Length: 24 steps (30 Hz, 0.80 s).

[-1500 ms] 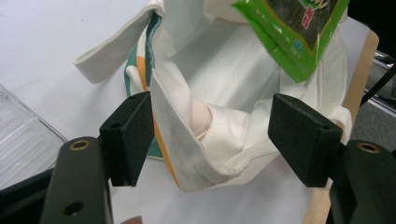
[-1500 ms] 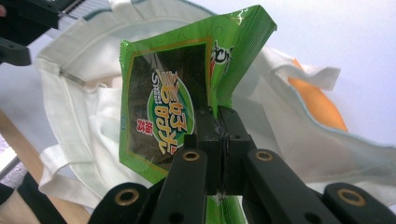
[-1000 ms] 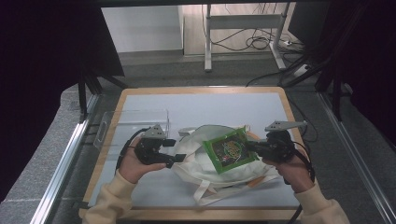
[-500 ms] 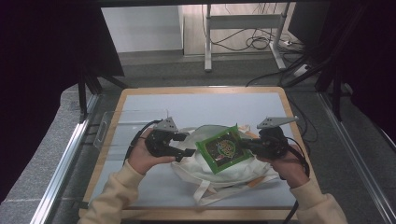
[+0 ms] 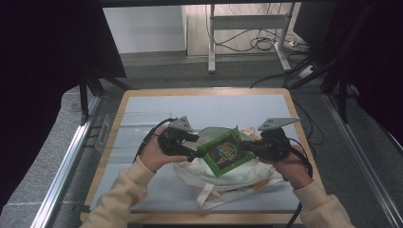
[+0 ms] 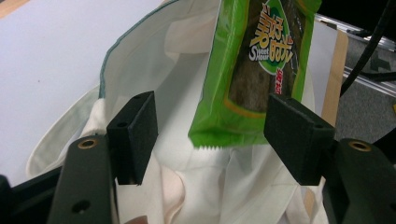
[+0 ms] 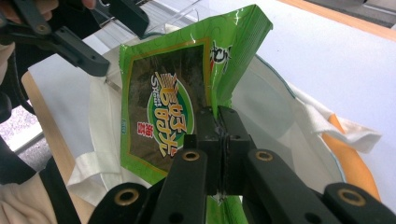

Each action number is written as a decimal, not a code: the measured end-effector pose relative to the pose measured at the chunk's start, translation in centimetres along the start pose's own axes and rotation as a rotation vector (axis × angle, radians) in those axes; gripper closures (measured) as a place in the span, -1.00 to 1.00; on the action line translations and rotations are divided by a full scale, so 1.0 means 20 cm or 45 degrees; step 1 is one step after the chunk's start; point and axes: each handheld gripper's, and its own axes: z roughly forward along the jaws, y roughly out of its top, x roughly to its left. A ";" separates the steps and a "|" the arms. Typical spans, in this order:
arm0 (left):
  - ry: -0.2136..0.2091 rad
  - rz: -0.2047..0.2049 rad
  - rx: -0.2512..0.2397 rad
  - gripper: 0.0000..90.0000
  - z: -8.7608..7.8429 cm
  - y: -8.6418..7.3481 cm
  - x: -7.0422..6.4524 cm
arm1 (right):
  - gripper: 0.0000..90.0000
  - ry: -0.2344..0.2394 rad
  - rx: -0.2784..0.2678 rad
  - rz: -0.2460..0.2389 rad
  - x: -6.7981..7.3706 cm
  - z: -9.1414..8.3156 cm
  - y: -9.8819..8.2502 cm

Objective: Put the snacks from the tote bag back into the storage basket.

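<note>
The green snack packet (image 5: 225, 153) hangs tilted over the white cloth bag (image 5: 223, 183) on the surface (image 5: 157, 107), pinched by the right gripper (image 5: 252, 148) coming in level, while the left gripper (image 5: 196, 146), jaws spread and just easing narrower, straddles its corner without touching.

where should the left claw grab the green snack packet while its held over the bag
Probably on the free bottom edge of the green snack packet, coming from the side opposite the right claw, which already pinches its other edge. The packet hangs flat between the left claw's open pads above the white cloth bag, so the crimped seam suits a thin pinch.
</note>
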 end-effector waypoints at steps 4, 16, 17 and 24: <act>-0.026 0.033 0.028 -0.16 0.02 0.02 -0.01 | 0.95 0.011 -0.008 -0.038 0.02 0.00 0.02; -0.058 0.071 0.112 0.34 0.08 0.03 -0.01 | 0.92 0.022 -0.058 -0.183 0.07 0.02 0.07; -0.059 0.071 0.113 0.39 0.08 0.03 -0.01 | 0.92 0.014 -0.057 -0.189 0.07 0.02 0.07; -0.064 0.068 0.125 0.60 0.07 0.02 -0.01 | 0.88 0.003 -0.066 -0.177 0.05 0.04 0.06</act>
